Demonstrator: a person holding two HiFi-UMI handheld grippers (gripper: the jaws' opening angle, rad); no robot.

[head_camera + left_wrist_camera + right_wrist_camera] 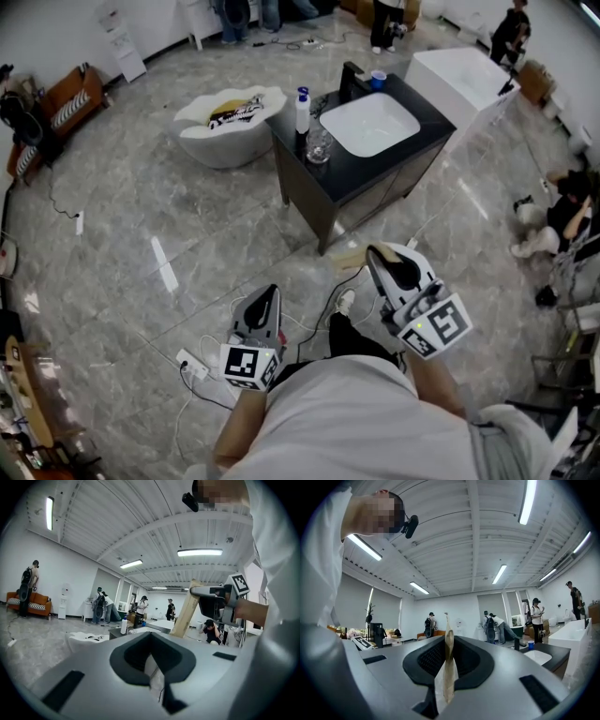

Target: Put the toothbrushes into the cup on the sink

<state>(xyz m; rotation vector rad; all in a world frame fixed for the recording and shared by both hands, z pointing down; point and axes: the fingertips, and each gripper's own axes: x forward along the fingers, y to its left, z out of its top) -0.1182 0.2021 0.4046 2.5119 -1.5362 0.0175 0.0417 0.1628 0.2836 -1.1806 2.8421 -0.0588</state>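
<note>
Ahead on the vanity surface (420,141): a blue cup (378,80) stood at the back edge, just beside the dark faucet (351,82) and behind the white basin (370,124).
Near the left corner: a clear glass (317,146) and a white bottle (303,112) stood close together. The blue cup seemed the likelier target, though the glass could not be ruled out.
Right gripper (380,255): its jaws were clenched on a flat tan package (448,667), seen edge-on in its own view and sticking out past the tips. I judged it to be a wrapped toothbrush, though no brush itself showed.
Left gripper (267,292): its jaws were closed together with nothing between them. It was held low, close to the person's body.
Package axis: the long axis ran on out of the jaws, pointing forward toward the vanity.
Cup from the jaws: well apart, almost straight ahead of the right gripper, on the far side of the basin. The right gripper was the nearer of the two.
Stage: a carry toward the sink, by my reading, with nothing yet in the cup.
Next move: closing on the vanity, then turning the package end-down over the cup's mouth.
Risk: the thin package could pivot in the grip, and a light cup could tip if nudged.
</note>
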